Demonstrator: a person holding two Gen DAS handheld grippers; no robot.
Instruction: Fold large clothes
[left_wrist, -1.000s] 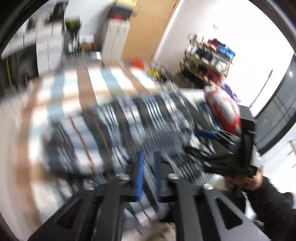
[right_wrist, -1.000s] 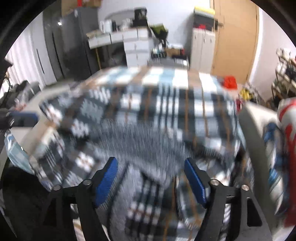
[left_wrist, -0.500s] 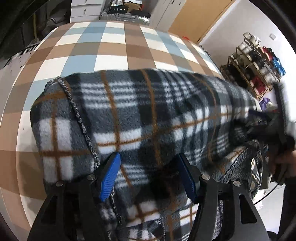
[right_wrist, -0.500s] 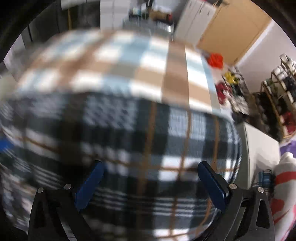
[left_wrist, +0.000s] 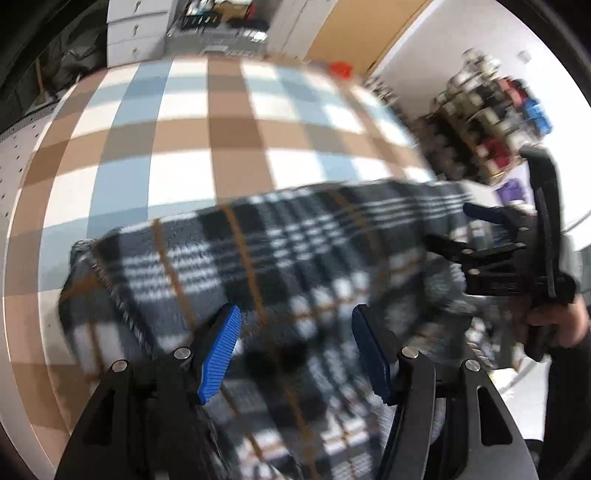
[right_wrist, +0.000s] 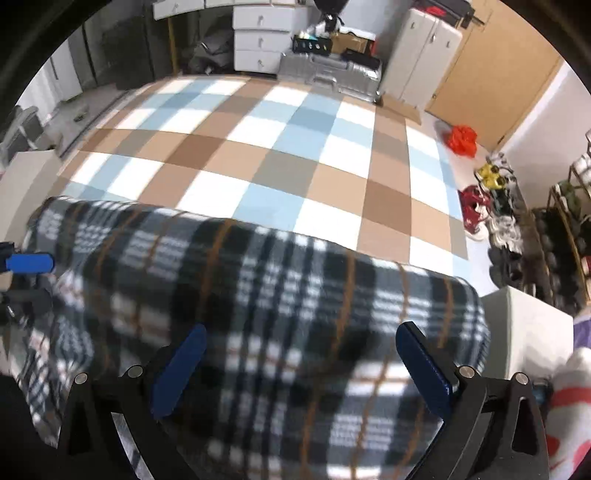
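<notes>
Checked cloth (right_wrist: 258, 155) in tan, white and pale blue covers the work surface; its far half lies bare. On the near half rests the plaid fleece garment (right_wrist: 280, 302), dark grey and white with thin orange lines, already doubled into a thick band. Its long axis runs side to side across both views, parallel to the near edge of the surface; its far edge is a rounded fold, and a stitched hem (left_wrist: 122, 314) shows at its left end.

The garment lies directly below and ahead of both tools, so the relation that governs the coming move is end to end: the left gripper (left_wrist: 295, 350) hangs over the left portion, the right gripper (right_wrist: 301, 365) over the right portion, each about equally near its own end. Either end could, in judgement, be carried toward the other to shorten the band.

Both tools point steeply downward. The left gripper's jaws stand moderately apart, having just opened, with fleece beneath them but not pinched. The right gripper's jaws are spread wide, likewise just opened, and clasp nothing. A hand (left_wrist: 554, 325) steadies the right tool at the edge of the left view.
</notes>
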